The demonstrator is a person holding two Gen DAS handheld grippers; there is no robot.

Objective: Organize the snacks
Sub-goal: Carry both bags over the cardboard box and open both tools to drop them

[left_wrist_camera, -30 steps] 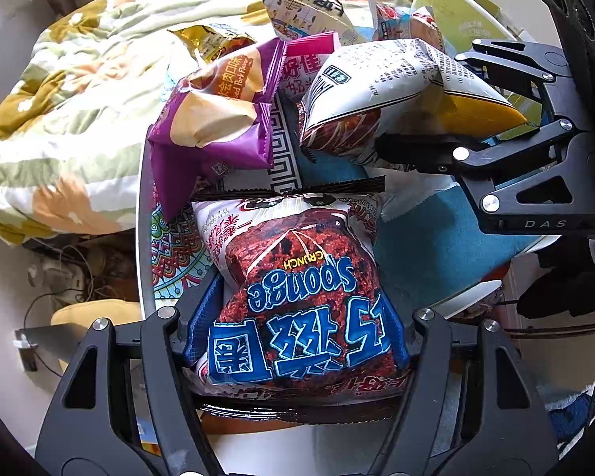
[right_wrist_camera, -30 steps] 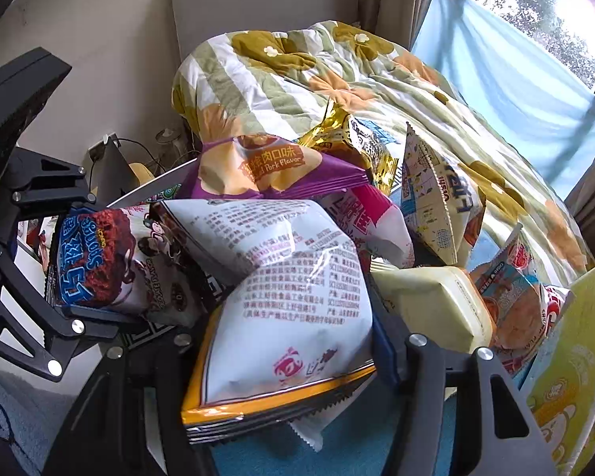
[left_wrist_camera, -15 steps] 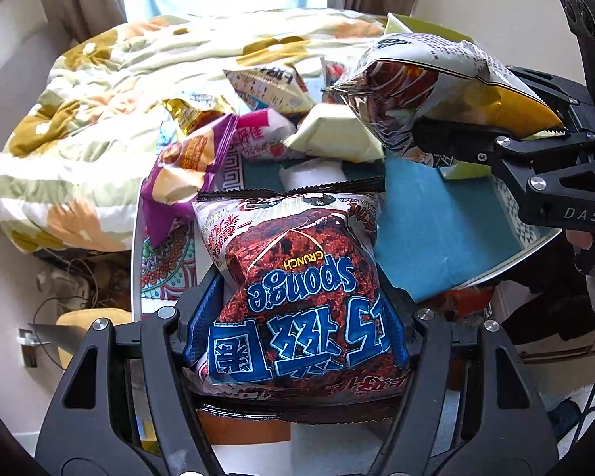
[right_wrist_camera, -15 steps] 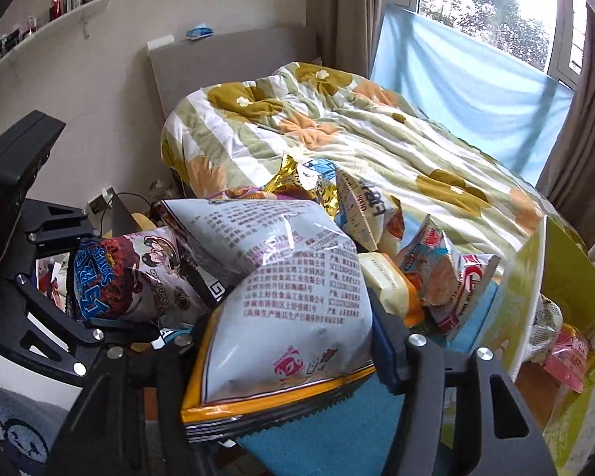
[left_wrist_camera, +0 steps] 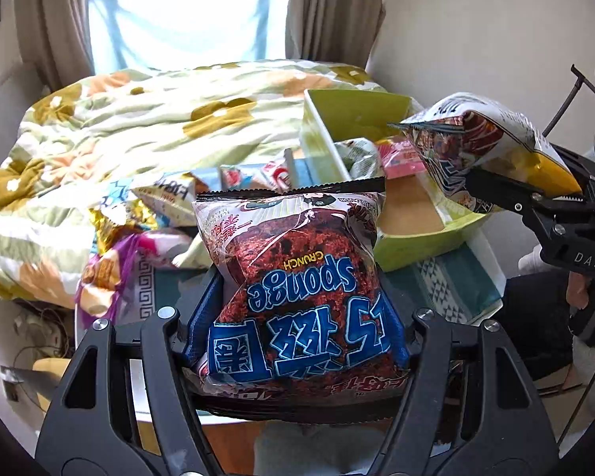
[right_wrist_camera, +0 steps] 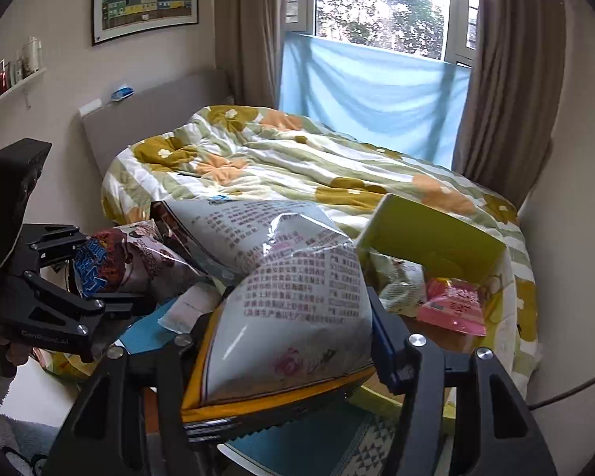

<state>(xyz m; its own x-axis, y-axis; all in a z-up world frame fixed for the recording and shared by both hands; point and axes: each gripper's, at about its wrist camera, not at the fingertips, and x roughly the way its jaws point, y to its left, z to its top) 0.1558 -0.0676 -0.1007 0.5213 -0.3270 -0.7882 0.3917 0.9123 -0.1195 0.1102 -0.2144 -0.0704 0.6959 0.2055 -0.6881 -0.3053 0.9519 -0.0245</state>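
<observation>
— What was nearest you?

— The left gripper (left_wrist_camera: 297,301), its fingers (left_wrist_camera: 202,313) clamped on the lower sides of a red-and-blue "Sponge Crunch" bag (left_wrist_camera: 297,261), which was upside down and clear of the worktop (left_wrist_camera: 448,285). Beside it, the right gripper (right_wrist_camera: 293,329) had its fingers (right_wrist_camera: 384,337) pressed in on a white bag with a yellow bottom edge (right_wrist_camera: 297,297), printed back facing up.

— Had anything just changed?

— Yes. A second before, both bags sat low over the heap of packets. By then both had come up and swung over towards the green box (left_wrist_camera: 353,115). The grips looked no different, only the height and heading.

— And beyond the grippers?

— The purple bag (left_wrist_camera: 107,273), a gold-foil packet (left_wrist_camera: 111,222) and other loose packets (left_wrist_camera: 166,194) lay on the worktop's far left. To the right stood the open box, with a pink packet (right_wrist_camera: 452,305) and a pale one (right_wrist_camera: 400,281) already inside. The white bag hung close by its near corner; the Sponge bag was short of it.

— So where did that leave the tidying?

— I'd say mid-carry: two bags lifted and nearly at the box, neither dropped in, several still waiting on the worktop. Behind it all was the bed's flowered quilt (left_wrist_camera: 139,119) and the window (right_wrist_camera: 377,0).
</observation>
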